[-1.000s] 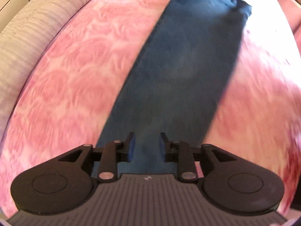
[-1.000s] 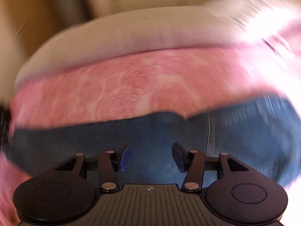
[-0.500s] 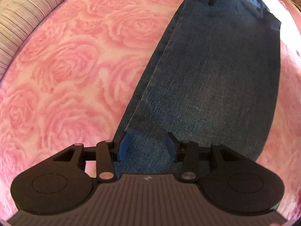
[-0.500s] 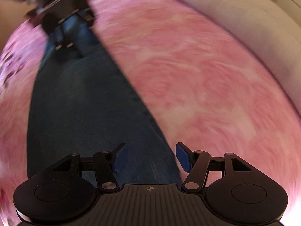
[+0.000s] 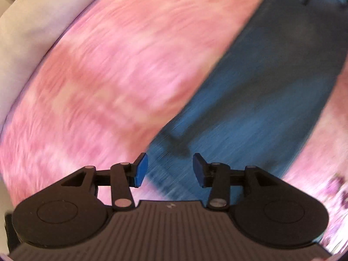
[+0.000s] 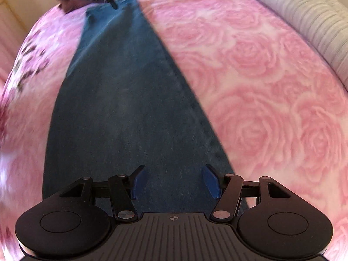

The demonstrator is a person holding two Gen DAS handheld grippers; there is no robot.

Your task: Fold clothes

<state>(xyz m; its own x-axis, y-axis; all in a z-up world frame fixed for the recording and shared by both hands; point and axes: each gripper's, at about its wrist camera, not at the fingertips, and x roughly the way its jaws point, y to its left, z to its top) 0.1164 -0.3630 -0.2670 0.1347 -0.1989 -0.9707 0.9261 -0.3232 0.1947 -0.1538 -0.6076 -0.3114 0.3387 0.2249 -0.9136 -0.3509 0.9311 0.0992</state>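
I saw the folded jeans [image 6: 130, 100] lying in a long strip on the rose-print pink blanket [image 6: 261, 91]. A second earlier my left gripper [image 5: 169, 169] sat squarely over denim; now it hung at the strip's end corner, its jaws having just been opening, nothing between them. My right gripper [image 6: 174, 180], earlier facing the strip broadside, now looked along it, jaws apart over the cloth after widening slightly. Only the right view was sharp, showing the jeans' side seam and the left gripper at the far end; the left view was blurred.
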